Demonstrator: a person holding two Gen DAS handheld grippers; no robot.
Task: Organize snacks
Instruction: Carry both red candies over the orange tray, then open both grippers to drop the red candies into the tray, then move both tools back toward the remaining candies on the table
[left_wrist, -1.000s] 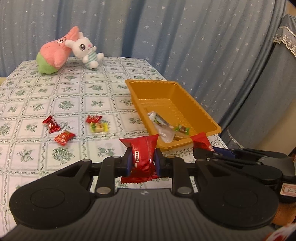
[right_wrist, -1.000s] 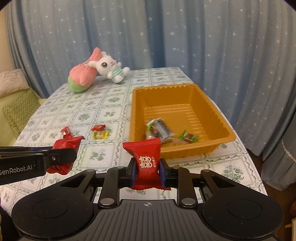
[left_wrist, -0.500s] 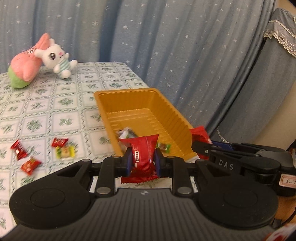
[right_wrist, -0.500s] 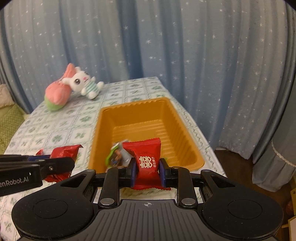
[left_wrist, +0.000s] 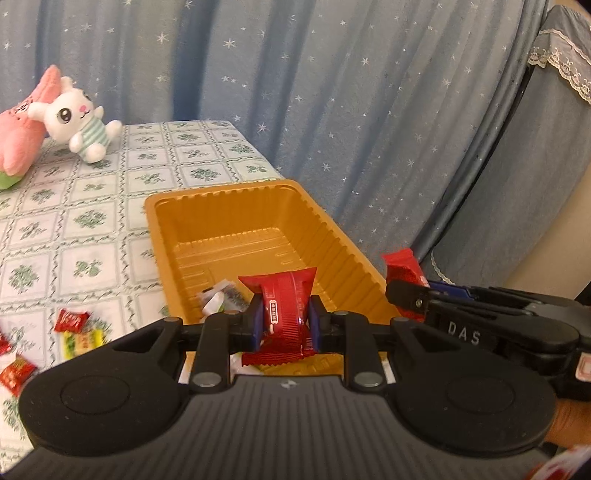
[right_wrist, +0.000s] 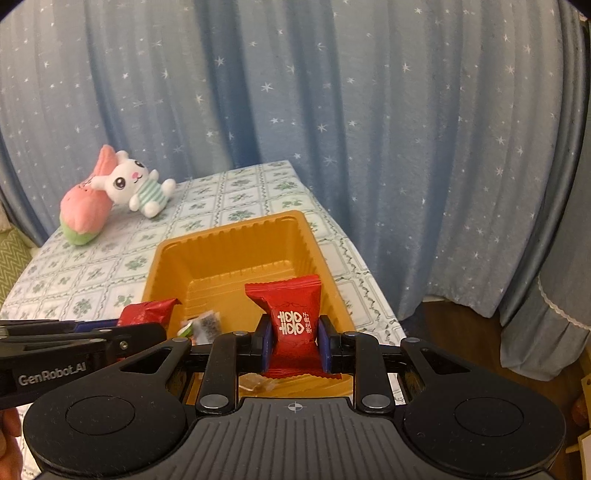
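My left gripper (left_wrist: 285, 325) is shut on a red candy packet (left_wrist: 284, 314) and holds it over the near end of the orange tray (left_wrist: 343, 240). My right gripper (right_wrist: 294, 345) is shut on a second red candy packet (right_wrist: 293, 321) with white characters, also above the tray's near end (right_wrist: 162, 258). Each gripper shows in the other's view, the right one (left_wrist: 402, 291) and the left one (right_wrist: 147, 325), side by side. A few wrapped snacks (left_wrist: 221, 299) lie on the tray floor.
Loose candies, red (left_wrist: 70, 320) and yellow (left_wrist: 83, 339), lie on the checked tablecloth (left_wrist: 92, 221) left of the tray. Two plush toys (left_wrist: 79, 118) sit at the far end. The table's right edge runs close beside the tray, with blue star curtains (right_wrist: 332, 110) behind.
Both grippers have moved forward and right with their packets, from beside the tray's near edge to above its near end. The tray now fills more of both views.
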